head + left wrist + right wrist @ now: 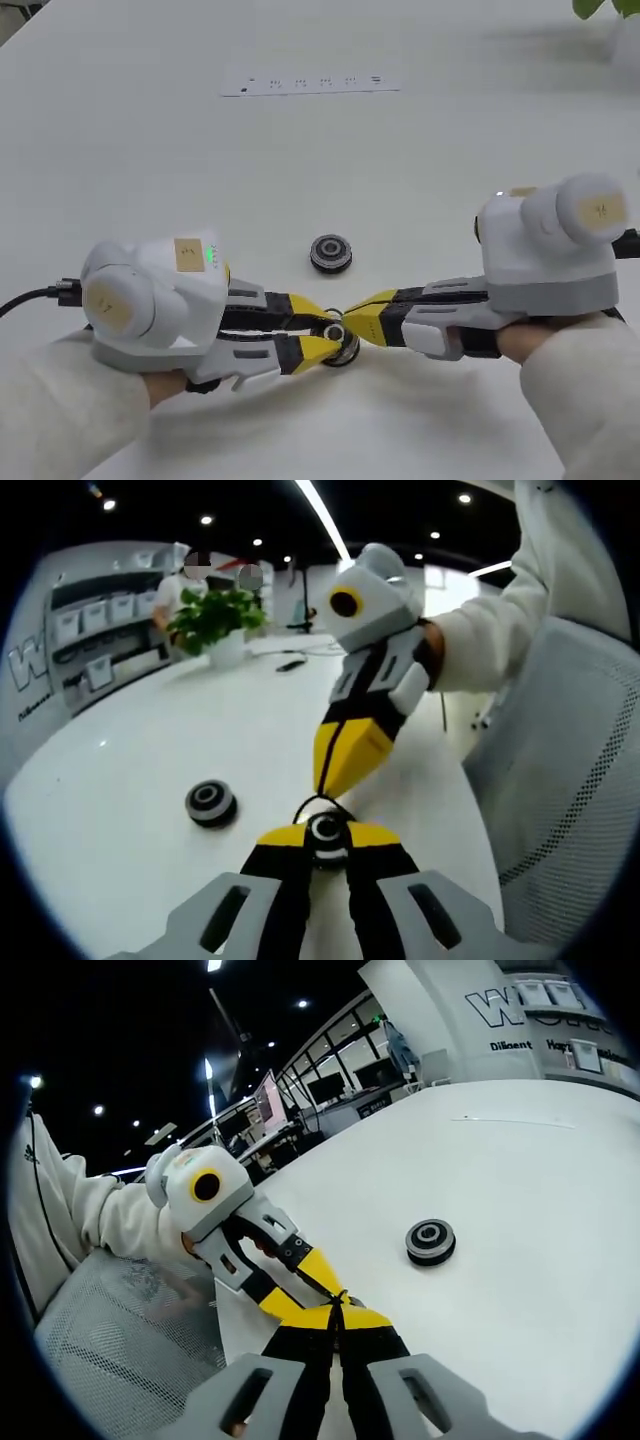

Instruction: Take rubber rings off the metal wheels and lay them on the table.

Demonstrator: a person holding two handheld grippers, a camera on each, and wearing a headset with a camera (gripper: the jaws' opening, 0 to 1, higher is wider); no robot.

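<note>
- Left gripper [335, 342], nearest me on the left, is clamped on a metal wheel [327, 831] that sits on the white table [450, 160].
- From the right, the right gripper [352, 320] meets it tip to tip, jaws together, pinching a thin black rubber ring [317, 803] pulled up off that wheel's rim.
- Just beyond the jaw tips I see a second wheel [331, 253] lying flat, dark around its rim, apart from both grippers.
- Farther off lies a paper strip [310, 84]; I cannot read its small markings.
- At the far right stands a potted plant [212, 620].
- Beyond the table, wall lettering [510, 1046] reads "Diligent" under larger letters starting with W.
</note>
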